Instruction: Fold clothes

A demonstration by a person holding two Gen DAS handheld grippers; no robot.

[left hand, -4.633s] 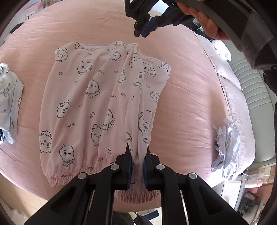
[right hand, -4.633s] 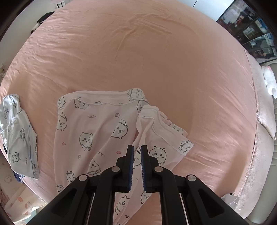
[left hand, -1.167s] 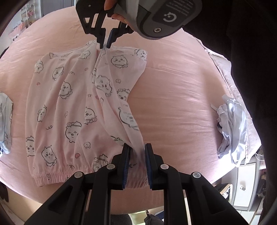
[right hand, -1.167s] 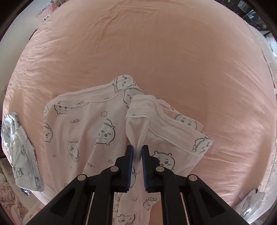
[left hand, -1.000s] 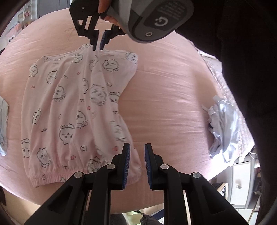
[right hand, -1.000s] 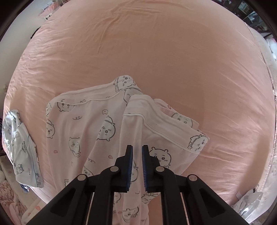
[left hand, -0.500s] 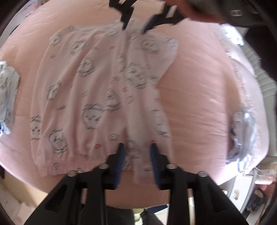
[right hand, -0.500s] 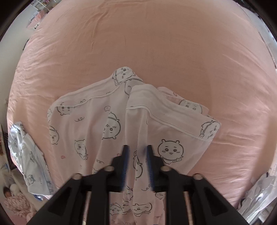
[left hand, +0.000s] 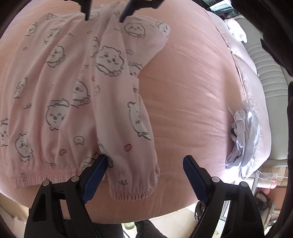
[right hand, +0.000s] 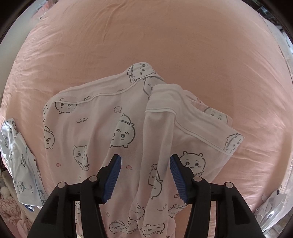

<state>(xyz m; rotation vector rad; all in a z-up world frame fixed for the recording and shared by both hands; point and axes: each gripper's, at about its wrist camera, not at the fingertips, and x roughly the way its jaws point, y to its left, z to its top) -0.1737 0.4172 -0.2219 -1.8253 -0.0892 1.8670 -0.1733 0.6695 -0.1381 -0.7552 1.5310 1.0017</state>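
Note:
A pale pink pyjama garment printed with cartoon animals lies flat on the pink bed sheet. Its right side is folded over toward the middle, and the elastic cuff reaches the near bed edge. My left gripper hangs over that cuff end, its jaws opening wide; the fold lies between them and the pads do not press it. My right gripper hovers over the collar end of the garment, jaws also opening, with the loose fold under them. The right gripper shows at the top of the left wrist view.
A light blue printed garment lies at the bed's left edge. A crumpled white garment hangs over the right edge, also seen as the white garment. A grey ribbed cushion stands beyond the bed. Bare sheet stretches past the collar.
Both grippers held the folded strip shut a second ago; their jaws have spread and let it go. The strip now rests on the garment. The left gripper has sunk closer to the bed.

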